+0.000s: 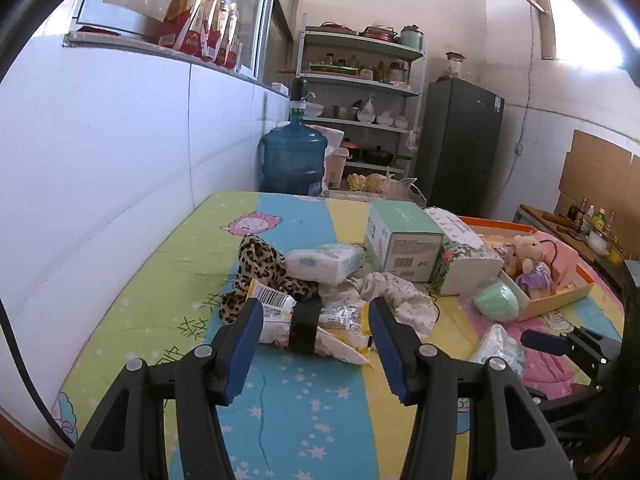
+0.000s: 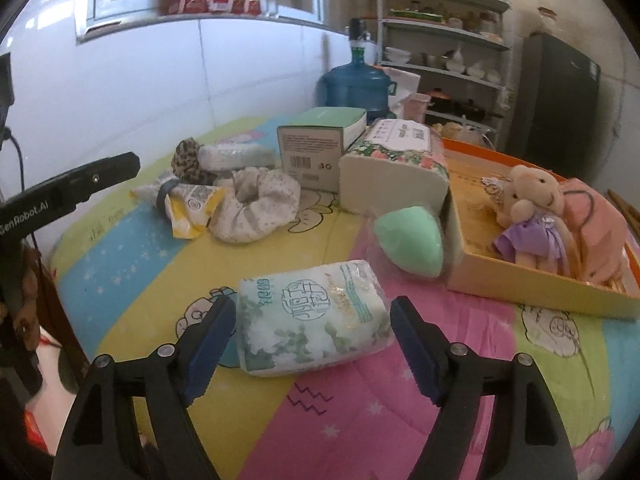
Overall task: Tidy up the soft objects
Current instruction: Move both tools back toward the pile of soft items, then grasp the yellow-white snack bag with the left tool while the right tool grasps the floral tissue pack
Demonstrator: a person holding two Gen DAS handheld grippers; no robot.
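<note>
Cartoon-print bedding [image 2: 132,248] carries the soft clutter, and both tongs stand spread: right tongs [image 2: 312,330] straddle a tissue pack [image 2: 314,322], seemingly for the orange tray [image 2: 532,294], while left tongs [image 1: 316,330] frame a banded wipes packet [image 1: 308,320].

Tissue pack [image 2: 314,320] lies before sponge [image 2: 410,236], left of tray [image 2: 520,284].

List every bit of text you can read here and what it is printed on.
"GenRobot.AI": on the left gripper arm, seen in the right wrist view.
Tissue pack: large Chinese characters, too stylised to read.
Green box: barcode and fine print, too small.
Bottle labels on the sill: blurred.
</note>
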